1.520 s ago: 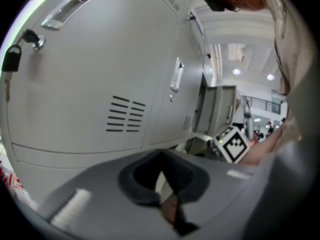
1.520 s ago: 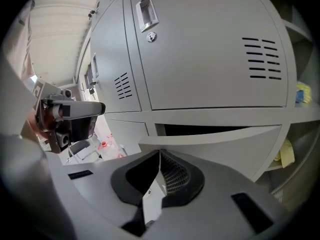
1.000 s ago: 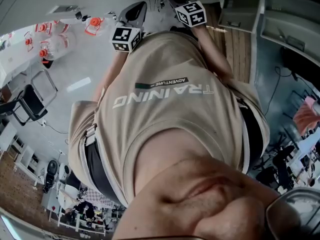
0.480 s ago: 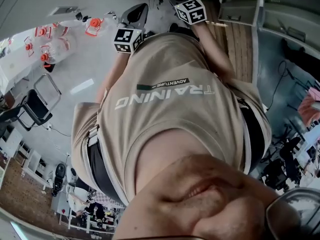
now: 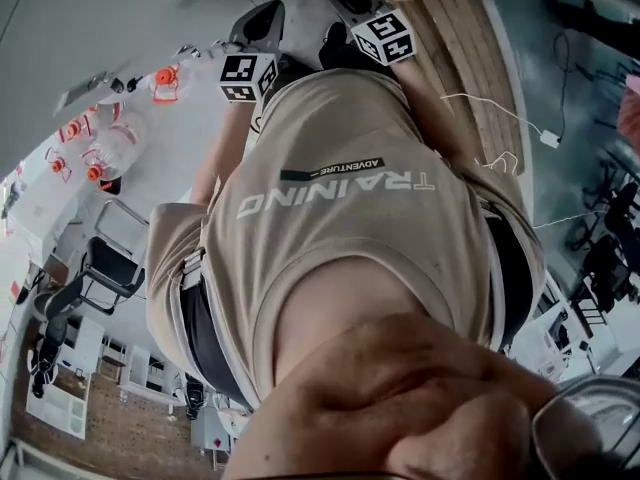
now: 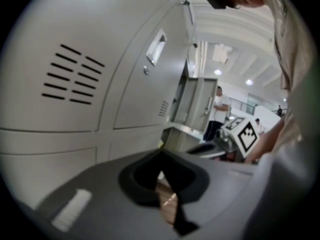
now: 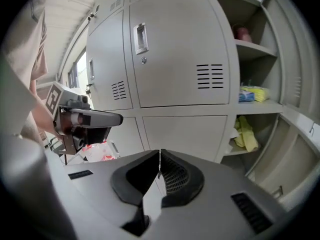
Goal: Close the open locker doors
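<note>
Left claw [image 6: 160, 155]: smooth grey shell, black pads meeting tip to tip, nothing held. Right claw [image 7: 160, 153]: same build, ribbed pads together, empty.

Lockers [image 7: 175, 59]: flat grey sheet metal, slotted vents, recessed handles. To the right of the right claw, one open locker [image 7: 252, 74] shows shelves and a crumpled yellow cloth [image 7: 245, 134]. In the left gripper view, another door [image 6: 196, 104] stands ajar further along the row.

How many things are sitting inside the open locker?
3: a pink thing up top, a blue-yellow pack in the middle, a yellow cloth below. More may be hidden.
</note>
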Demonstrator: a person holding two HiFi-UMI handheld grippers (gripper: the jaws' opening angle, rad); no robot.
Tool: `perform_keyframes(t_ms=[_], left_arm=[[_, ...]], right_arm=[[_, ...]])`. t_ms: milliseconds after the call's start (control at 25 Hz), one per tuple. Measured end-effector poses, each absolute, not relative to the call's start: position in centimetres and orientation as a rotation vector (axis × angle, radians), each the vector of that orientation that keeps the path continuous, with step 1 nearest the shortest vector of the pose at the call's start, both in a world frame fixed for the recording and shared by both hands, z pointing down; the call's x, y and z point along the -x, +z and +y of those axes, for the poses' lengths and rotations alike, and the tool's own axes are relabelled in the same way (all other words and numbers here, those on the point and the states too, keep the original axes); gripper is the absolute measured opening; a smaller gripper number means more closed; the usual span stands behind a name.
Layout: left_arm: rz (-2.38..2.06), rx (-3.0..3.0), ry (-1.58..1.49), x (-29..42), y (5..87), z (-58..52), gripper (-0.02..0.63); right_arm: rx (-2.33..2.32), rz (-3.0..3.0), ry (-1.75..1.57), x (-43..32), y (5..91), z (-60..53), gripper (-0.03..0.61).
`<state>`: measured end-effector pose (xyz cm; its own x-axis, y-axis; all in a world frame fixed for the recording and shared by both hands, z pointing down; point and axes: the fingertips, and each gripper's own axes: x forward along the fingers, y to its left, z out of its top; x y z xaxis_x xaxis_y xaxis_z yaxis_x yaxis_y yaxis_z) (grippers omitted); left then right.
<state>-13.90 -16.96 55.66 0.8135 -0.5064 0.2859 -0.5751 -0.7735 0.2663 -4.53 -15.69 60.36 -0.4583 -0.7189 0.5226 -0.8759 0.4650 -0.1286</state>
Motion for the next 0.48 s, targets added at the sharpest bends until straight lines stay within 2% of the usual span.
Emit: perform_keyframes(t_ms=[480], left_arm=[[-0.636,-2.767,0.342,-0.9,53.5,-16.0,-0.002]], right_arm=[[-1.64,-2.183,0.633,-13.6,60.4,-11.3,0.015]])
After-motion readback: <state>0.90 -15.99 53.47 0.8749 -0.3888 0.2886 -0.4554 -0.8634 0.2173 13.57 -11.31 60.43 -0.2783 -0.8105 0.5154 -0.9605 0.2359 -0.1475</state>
